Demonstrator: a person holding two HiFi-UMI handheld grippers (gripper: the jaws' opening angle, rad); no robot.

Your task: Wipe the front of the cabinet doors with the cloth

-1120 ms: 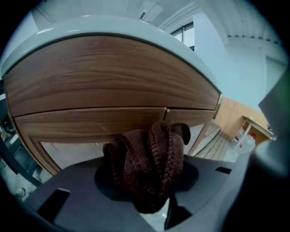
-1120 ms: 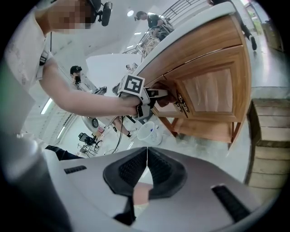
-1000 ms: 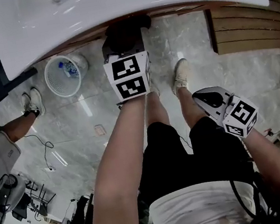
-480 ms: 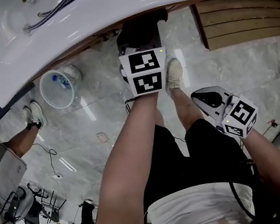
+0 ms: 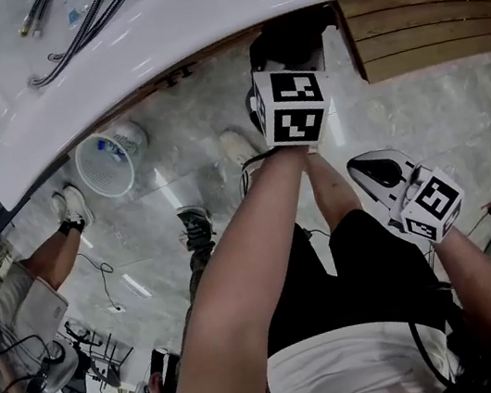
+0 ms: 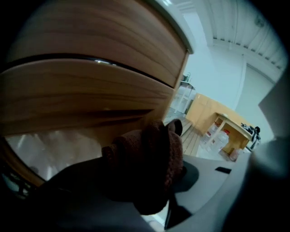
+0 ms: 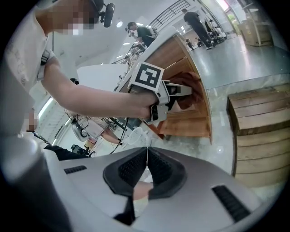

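Cloth (image 6: 146,168) seemingly against cabinet door (image 6: 86,97)

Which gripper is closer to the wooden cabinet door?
Left. The left gripper holds the brown cloth right up at the cabinet door. The right gripper is farther back, beside the person's leg, shut and empty.

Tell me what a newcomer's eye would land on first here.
The brown cloth clamped in the left gripper stands out first, held up against the curved wooden cabinet front beneath the white sink counter. Next comes the right gripper, shut and empty, low beside the person's thigh. A white mesh basket stands on the floor further left.
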